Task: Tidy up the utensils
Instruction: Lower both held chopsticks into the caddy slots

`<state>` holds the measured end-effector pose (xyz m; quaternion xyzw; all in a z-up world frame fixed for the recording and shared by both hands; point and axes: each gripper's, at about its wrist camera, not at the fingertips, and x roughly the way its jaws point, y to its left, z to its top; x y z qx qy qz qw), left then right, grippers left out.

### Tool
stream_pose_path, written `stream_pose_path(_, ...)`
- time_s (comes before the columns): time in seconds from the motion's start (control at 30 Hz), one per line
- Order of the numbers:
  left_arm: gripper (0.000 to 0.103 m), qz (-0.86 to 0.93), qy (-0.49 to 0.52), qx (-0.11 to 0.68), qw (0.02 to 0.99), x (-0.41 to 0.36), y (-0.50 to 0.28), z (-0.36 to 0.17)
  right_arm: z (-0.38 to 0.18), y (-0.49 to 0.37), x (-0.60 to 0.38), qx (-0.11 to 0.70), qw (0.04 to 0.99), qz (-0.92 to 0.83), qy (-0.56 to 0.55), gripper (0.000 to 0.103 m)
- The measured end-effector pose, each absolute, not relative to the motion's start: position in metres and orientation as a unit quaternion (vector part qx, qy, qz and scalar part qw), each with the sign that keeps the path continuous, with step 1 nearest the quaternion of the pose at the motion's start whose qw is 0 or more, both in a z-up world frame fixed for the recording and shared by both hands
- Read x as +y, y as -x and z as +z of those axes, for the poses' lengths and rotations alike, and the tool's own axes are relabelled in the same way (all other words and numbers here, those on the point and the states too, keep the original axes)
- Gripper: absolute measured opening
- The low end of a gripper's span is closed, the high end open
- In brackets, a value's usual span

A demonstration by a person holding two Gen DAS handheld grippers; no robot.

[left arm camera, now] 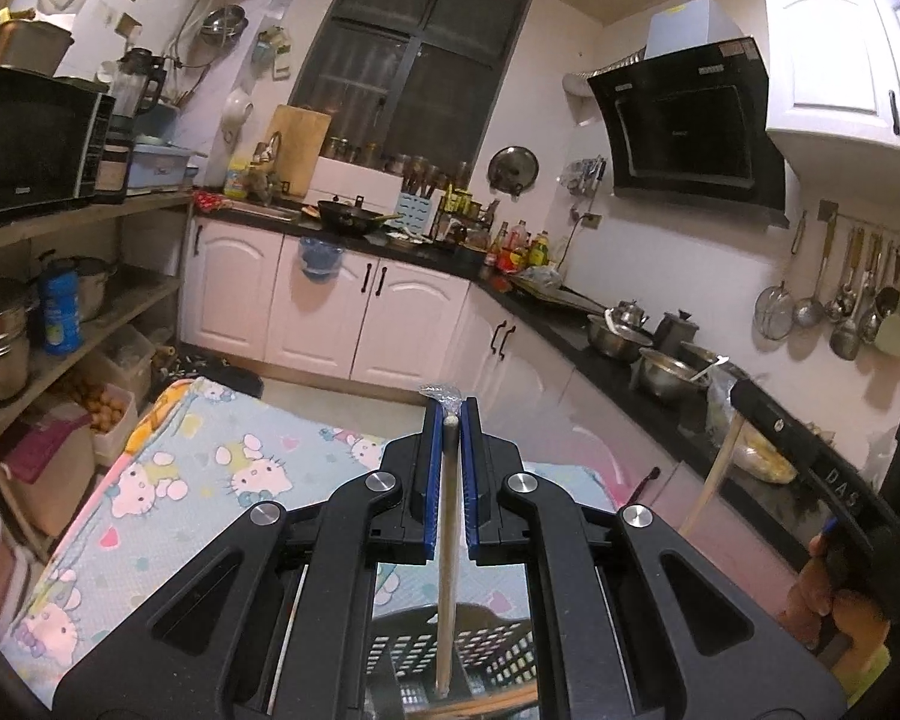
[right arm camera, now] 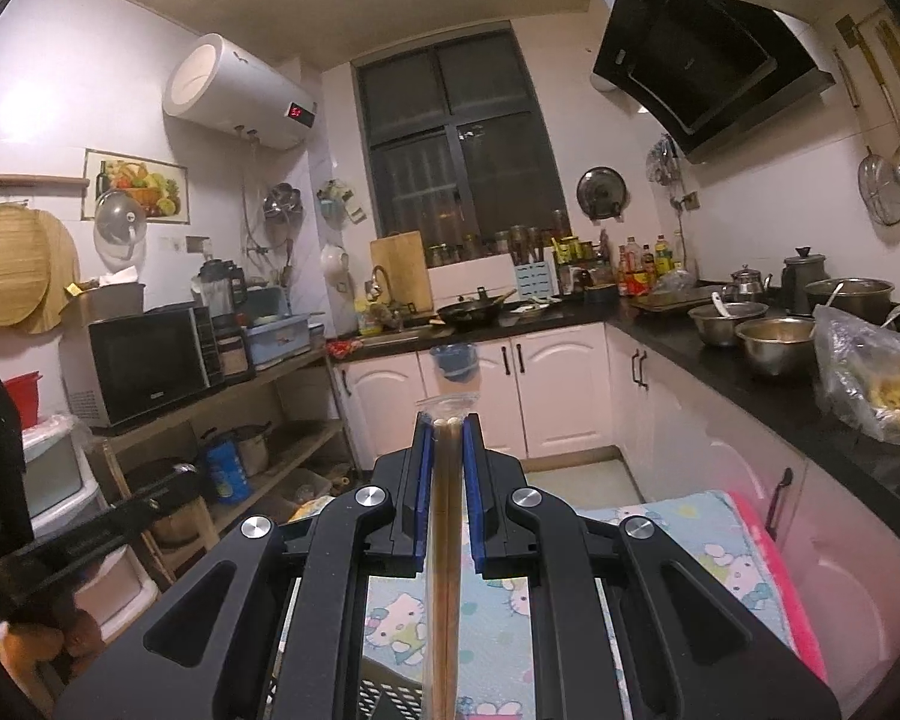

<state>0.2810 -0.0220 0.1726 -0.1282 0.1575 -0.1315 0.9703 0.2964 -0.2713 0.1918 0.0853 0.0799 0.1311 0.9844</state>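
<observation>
Left wrist view: the left gripper (left arm camera: 450, 414) is held up above the cloth-covered table (left arm camera: 210, 480), aimed level across the kitchen toward the white cabinets (left arm camera: 330, 306). Its blue-padded fingers (left arm camera: 431, 480) are pinched on a pale wrapped chopstick (left arm camera: 448, 540) — the stick lies along the fingers' own line, its blunt end at the fingertips with a bit of clear wrapper poking past them, its other end running back and down toward the camera over a black slotted basket (left arm camera: 486, 648). At the right edge the right gripper (left arm camera: 744, 396) reaches in, gripped by the person's hand (left arm camera: 822, 594), with a pale stick slanting down from it; whether its fingers are tight cannot be told here.

Right wrist view: the right gripper (right arm camera: 448, 420) is likewise raised and pointed level at the far counter (right arm camera: 510, 318) and window (right arm camera: 462, 138). Its fingers (right arm camera: 471, 486) are pressed onto a brown pair of chopsticks (right arm camera: 444, 540) in a clear sleeve — long axis parallel to the fingers, two tips showing at the fingertips, the rest extending back below the camera above the table (right arm camera: 660, 540). A corner of the basket (right arm camera: 390, 696) shows beneath.
</observation>
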Motion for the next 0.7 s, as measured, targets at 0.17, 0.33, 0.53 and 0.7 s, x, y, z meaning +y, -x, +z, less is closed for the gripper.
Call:
stream_pose_path(0.17, 0.002, -0.127, 0.125, 0.163, 0.970, -0.021, -0.284, 0.158, 0.183, -0.301, -0.259, 0.079, 0.982, 0.148, -0.088, 0.010)
stream_pose_path(0.33, 0.002, -0.121, 0.129, 0.168, 0.970, -0.019, -0.286, 0.140, 0.170, -0.304, -0.244, 0.081, 0.980, 0.160, -0.083, 0.010)
stream_pose_path(0.53, 0.002, -0.123, 0.126, 0.168, 0.970, -0.020, -0.284, 0.129, 0.150, -0.304, -0.232, 0.080, 0.982, 0.159, -0.069, 0.010)
stream_pose_path(0.7, 0.002, -0.127, 0.127, 0.171, 0.969, -0.022, -0.281, 0.118, 0.130, -0.300, -0.229, 0.080, 0.983, 0.151, -0.065, 0.010)
